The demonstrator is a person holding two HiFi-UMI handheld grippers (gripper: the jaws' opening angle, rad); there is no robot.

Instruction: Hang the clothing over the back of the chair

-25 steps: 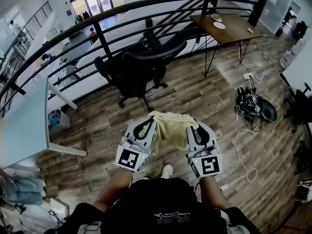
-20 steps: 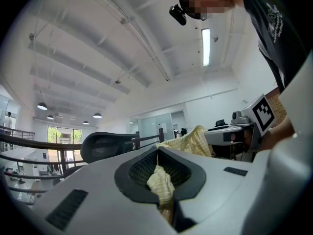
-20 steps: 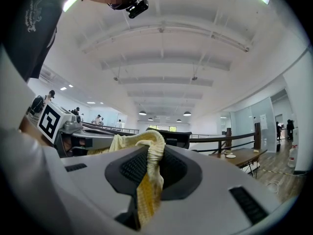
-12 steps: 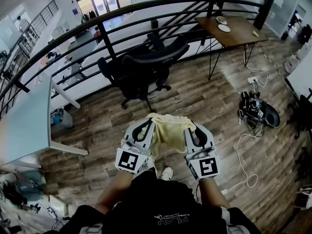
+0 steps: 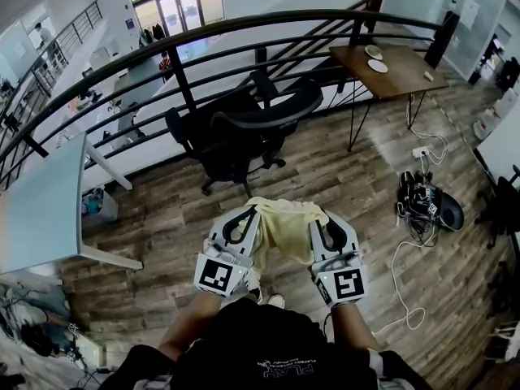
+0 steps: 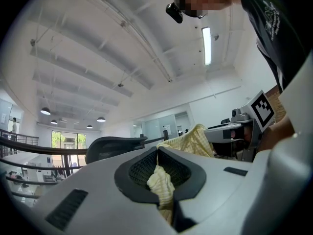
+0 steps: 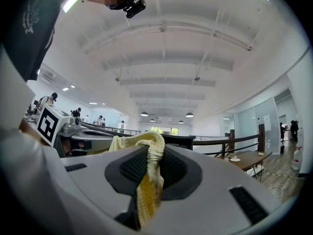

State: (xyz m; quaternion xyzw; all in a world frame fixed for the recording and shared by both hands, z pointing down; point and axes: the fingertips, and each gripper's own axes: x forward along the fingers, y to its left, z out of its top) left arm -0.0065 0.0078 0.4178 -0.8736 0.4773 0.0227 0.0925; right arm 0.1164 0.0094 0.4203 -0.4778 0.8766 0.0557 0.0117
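clothing point(image 5: 284, 224): pale yellow, held up in the air and stretched between both grippers in front of the person, short of chair point(image 5: 244, 124), not touching it
left gripper point(image 5: 249, 214): jaws pressed together, pinching one edge of the cloth
right gripper point(image 5: 319, 218): jaws clamped on a bunched fold at the other edge
change: slightly nearer the chair back in the head view than a second ago; same pinch at both edges
writing: black-and-white square markers point(image 5: 215, 276) on both grippers; shirt print point(image 5: 284, 366) too small to read
surface: wood plank floor point(image 5: 341, 169), cables point(image 5: 414, 218) lying at right
room: curved black railing point(image 5: 187, 75) behind chair; wooden table point(image 5: 394, 63) at far right; white desk point(image 5: 41, 210) at left
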